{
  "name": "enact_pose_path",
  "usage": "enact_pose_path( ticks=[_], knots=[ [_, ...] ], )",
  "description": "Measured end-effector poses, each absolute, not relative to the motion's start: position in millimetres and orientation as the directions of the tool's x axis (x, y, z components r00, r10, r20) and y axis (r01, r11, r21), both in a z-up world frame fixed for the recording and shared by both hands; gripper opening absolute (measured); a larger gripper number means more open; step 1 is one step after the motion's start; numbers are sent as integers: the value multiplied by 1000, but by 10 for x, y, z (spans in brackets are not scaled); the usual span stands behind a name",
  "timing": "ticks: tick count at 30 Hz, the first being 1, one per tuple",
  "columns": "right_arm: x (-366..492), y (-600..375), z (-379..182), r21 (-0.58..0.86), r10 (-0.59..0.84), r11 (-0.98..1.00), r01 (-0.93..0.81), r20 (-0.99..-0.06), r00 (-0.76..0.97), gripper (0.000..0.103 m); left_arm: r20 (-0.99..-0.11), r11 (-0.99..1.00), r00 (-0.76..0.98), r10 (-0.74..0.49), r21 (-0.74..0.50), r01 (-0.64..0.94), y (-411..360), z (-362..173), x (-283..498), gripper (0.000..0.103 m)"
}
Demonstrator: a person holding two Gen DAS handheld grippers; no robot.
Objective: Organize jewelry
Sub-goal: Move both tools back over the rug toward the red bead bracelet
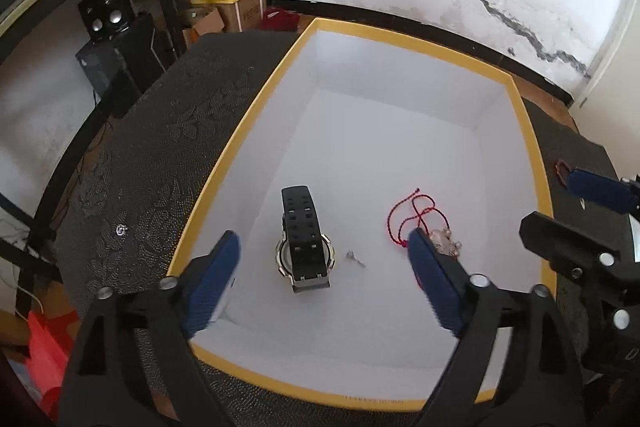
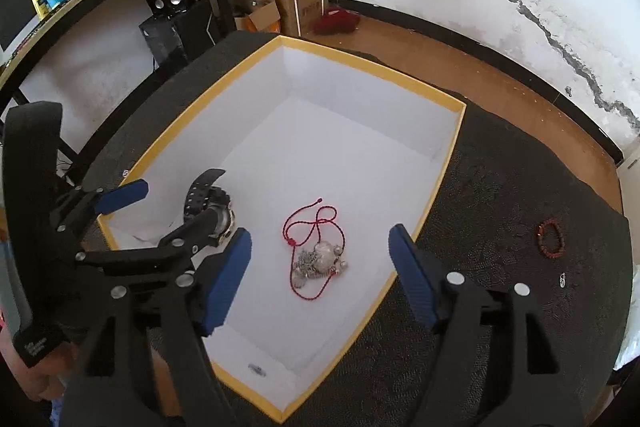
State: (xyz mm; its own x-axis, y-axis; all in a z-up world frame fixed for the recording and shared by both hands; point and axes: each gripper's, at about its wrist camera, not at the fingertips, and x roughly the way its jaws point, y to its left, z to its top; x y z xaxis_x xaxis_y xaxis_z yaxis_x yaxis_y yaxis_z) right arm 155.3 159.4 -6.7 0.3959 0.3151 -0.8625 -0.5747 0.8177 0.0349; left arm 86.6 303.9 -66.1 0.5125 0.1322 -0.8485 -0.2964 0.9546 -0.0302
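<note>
Red-corded necklace (image 2: 316, 251) half hidden behind left tongs (image 1: 324, 279), both tongs (image 2: 320, 275) spread, grasping nothing

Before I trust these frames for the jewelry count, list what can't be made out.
- Watch: right wrist view, its face hidden by the left hand-held gripper.
- Pendant: left wrist view, partly behind that hand-held gripper's finger.
- Small silver piece: too small to identify.
- Small item near the beaded bracelet: too small to identify.
</note>
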Motion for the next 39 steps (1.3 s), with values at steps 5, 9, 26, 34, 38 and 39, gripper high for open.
enact_pose_path(
  ticks=[5, 9, 26, 34, 38, 39],
  knots=[
    [1386, 1405, 174, 30, 314, 831, -555, -850, 423, 74, -842, 956, 519, 148, -13, -293, 2946, -464, 746, 93],
    [1136, 1147, 446, 17, 301, 848, -530, -839, 454, 86, -831, 956, 531, 164, 1, -294, 2862, -213, 574, 95],
    [-31, -574, 1142, 82, 327, 893, -443, -794, 513, 94, -823, 960, 554, 122, -44, -276, 2251, 396, -185, 97],
    [-226, -1645, 1032, 45, 277, 920, -390, -780, 561, 94, -812, 975, 580, 58, -80, -209, 1472, 546, -280, 97],
    [-158, -1947, 943, -6, 208, 944, -329, -764, 611, 94, -806, 989, 590, 48, -43, -138, 985, 458, -175, 97],
    [-109, -2030, 898, -1, 201, 951, -308, -756, 623, 94, -804, 992, 593, 48, -33, -124, 883, 415, -132, 97]
  ],
)
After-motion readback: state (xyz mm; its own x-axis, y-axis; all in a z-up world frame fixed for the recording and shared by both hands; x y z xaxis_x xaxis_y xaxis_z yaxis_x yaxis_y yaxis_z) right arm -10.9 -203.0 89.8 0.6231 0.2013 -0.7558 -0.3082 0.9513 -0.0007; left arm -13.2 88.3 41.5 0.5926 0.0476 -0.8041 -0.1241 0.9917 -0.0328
